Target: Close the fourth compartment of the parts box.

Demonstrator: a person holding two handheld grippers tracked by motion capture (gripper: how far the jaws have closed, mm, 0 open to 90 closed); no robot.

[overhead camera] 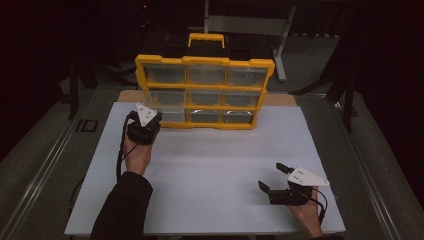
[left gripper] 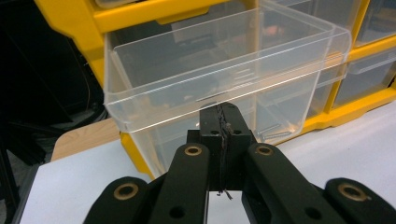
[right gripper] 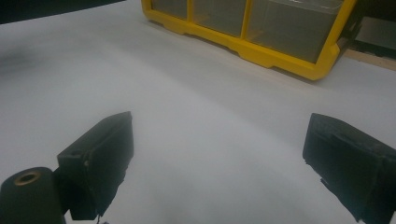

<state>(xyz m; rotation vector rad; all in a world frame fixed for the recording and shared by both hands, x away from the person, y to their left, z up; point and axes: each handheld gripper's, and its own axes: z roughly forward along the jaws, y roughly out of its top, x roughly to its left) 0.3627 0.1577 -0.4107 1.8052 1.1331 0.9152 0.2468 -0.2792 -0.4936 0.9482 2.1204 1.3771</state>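
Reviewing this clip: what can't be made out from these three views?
- Drawer handle: in the left gripper view the closed left gripper covers the spot, so what its jaws pinch is hidden.
- Drawer contents: small pale bits, too faint through clear plastic to name.
- Yellow organizer: in the high view its other drawers are dim and glary.
- Right gripper: jaws cut off by the bottom edge.

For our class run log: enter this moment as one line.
left tool: shut on drawer front lip | right tool: open, idle | organizer: upright

drawer (left gripper: 224,65): clear glossy plastic | cabinet frame (overhead camera: 205,61): yellow plastic, smooth | table sheet (overhead camera: 210,170): white, matt, possibly foam board
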